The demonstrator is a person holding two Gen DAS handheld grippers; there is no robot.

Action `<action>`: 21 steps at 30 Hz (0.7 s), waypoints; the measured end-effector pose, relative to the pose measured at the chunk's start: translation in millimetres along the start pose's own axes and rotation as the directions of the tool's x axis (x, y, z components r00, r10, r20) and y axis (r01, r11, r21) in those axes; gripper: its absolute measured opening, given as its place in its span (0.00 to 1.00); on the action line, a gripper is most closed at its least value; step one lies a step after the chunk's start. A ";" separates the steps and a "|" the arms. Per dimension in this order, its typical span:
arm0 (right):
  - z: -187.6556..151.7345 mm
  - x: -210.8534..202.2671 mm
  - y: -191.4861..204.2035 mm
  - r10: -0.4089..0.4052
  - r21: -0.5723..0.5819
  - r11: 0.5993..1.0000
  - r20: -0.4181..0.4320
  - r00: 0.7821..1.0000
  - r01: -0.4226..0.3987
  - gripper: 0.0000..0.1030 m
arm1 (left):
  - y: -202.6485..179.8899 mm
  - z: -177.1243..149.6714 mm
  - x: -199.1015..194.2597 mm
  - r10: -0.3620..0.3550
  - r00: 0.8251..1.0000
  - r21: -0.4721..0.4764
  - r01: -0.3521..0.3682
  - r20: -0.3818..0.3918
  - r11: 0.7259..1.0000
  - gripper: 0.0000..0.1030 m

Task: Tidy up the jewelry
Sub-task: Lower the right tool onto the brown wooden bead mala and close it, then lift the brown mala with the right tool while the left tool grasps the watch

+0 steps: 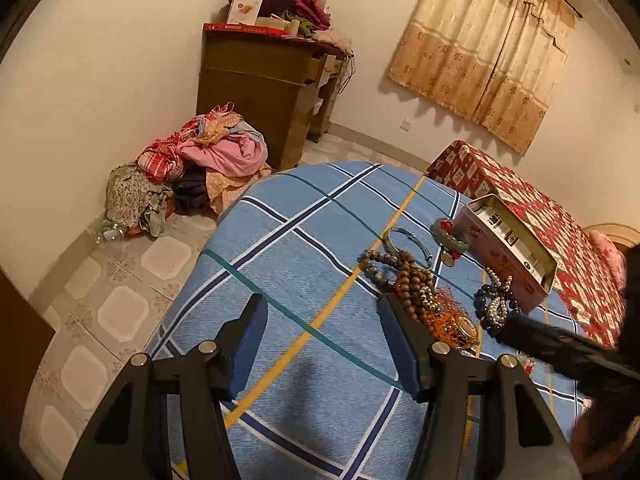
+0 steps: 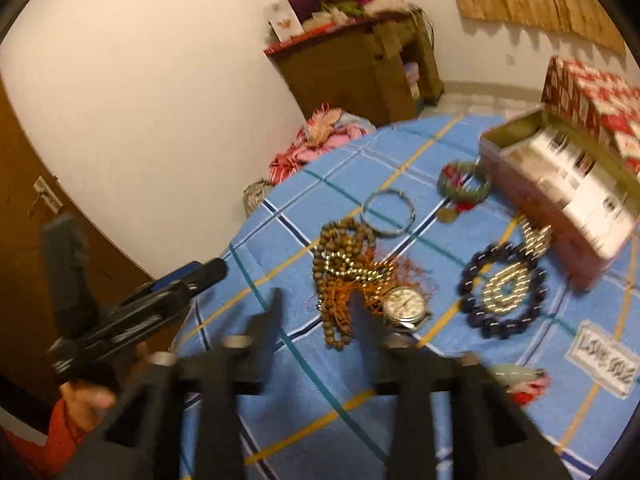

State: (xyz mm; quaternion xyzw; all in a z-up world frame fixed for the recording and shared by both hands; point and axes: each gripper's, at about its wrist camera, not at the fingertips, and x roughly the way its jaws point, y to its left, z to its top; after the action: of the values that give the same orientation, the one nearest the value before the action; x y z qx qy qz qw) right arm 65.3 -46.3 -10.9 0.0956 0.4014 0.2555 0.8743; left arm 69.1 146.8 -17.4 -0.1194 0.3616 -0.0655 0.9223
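Jewelry lies on a blue checked cloth [image 1: 304,240]: a wooden bead strand with an orange tassel [image 2: 340,256], a wristwatch [image 2: 406,306], a silver bangle [image 2: 388,214], a green bangle with red thread [image 2: 464,184], a dark bead bracelet [image 2: 504,288] around a pearl strand [image 2: 502,286]. An open tin box [image 2: 560,184] stands at the right. My left gripper [image 1: 320,304] hovers open over bare cloth, left of the wooden beads [image 1: 412,280]. My right gripper [image 2: 316,296] is blurred, its jaws apart with nothing between them, its right fingertip in front of the tassel.
A red patterned bedspread [image 1: 520,196] lies beyond the tin. A small pendant with red thread [image 2: 520,380] and a printed label [image 2: 604,360] sit at the near right. A clothes pile [image 1: 192,168] and a brown cabinet [image 1: 260,92] stand by the far wall.
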 end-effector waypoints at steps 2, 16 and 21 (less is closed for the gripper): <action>1.1 25.2 2.0 -0.025 -0.009 1.000 -0.036 0.999 0.025 0.46 | 1.2 0.0 -3.8 0.013 1.000 0.007 -0.013 0.008 1.000 0.57; 18.2 52.4 -7.2 -0.077 -0.039 0.997 -0.148 0.986 0.072 0.21 | 10.5 -1.9 -6.5 0.050 0.999 -0.004 -0.050 0.017 0.999 0.57; 36.8 -26.6 -15.2 0.240 0.100 0.965 0.045 0.970 -0.243 0.17 | 3.2 -0.2 -4.5 0.039 0.999 0.010 -0.039 0.021 0.999 0.57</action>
State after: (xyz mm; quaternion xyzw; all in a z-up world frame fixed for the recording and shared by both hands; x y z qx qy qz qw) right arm 83.9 -71.9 25.1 0.1938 0.3852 0.3370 0.8369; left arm 65.7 150.7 -15.5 -0.1083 0.3540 -0.0482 0.9277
